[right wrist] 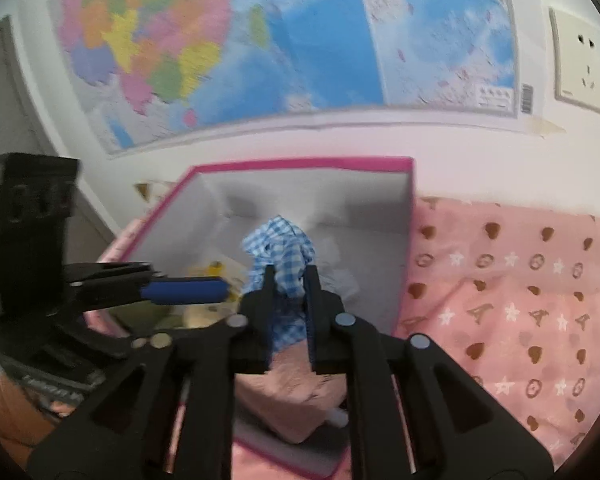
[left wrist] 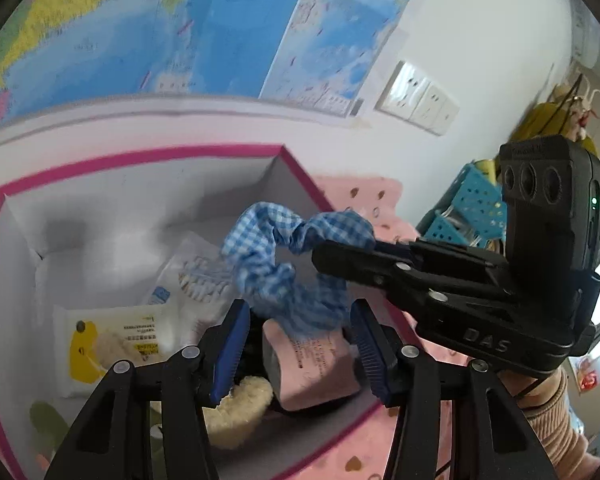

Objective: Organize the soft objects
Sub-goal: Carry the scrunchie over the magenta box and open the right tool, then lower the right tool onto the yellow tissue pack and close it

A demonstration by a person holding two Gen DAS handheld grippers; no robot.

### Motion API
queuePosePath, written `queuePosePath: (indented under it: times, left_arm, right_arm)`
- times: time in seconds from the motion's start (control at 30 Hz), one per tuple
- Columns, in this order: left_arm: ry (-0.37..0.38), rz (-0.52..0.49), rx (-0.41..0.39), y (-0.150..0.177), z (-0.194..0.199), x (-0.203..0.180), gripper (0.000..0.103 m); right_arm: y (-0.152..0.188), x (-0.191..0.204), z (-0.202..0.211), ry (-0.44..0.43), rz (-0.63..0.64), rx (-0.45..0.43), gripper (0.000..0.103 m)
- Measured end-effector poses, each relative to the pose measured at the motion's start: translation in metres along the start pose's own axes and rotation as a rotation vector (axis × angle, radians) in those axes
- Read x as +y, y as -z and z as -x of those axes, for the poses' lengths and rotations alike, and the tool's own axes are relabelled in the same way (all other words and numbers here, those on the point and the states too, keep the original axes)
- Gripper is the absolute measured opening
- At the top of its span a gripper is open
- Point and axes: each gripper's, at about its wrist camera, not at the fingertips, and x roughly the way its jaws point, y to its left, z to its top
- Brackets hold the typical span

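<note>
The fingers of the right gripper (right wrist: 287, 280) stand close together with a fold of the blue gingham scrunchie (right wrist: 284, 256) between them. In the right wrist view a narrow gap seems to show beside the cloth, so I cannot tell if the pads press on it. The left gripper (left wrist: 298, 338) has its blue-padded fingers (left wrist: 230, 348) spread apart, and the lower edge of the scrunchie hangs just between them; they do not press on it.

The scrunchie is above the open white box with the magenta rim (left wrist: 140, 156), over its right part. In the left wrist view its ring is pulled into a long loop, and the long axis goes from the upper right, at the tip of the right gripper, down toward the left gripper. The opening of the loop faces this camera.

Inside the box lie a pink soft pack (left wrist: 316, 364), a cream fluffy thing (left wrist: 240, 408), a white and yellow wipes packet (left wrist: 112, 344) and one more white packet (left wrist: 196, 280). The box stands on a pink cloth with hearts and stars (right wrist: 512, 312). A map (right wrist: 300, 40) hangs on the wall behind.
</note>
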Motion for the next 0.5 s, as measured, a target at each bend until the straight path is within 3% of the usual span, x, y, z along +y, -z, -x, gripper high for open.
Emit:
queuePosePath:
  times: [0.07,0.23,0.5]
  left_arm:
    - [-0.013,0.006,0.013,0.000,-0.006,0.003,0.055]
    - [-0.024,0.028,0.025,0.005,-0.010,0.011,0.055]
    - [-0.008,0.042,-0.027,0.019,0.027,0.013,0.056]
  right_arm:
    - [0.002,-0.003,-0.005,0.055,0.006,0.014,0.023]
    - [0.008,-0.008,0.000,0.091,-0.003,0.005,0.031]
    - [0.022,0.002,0.033,-0.004,-0.010,-0.023,0.033]
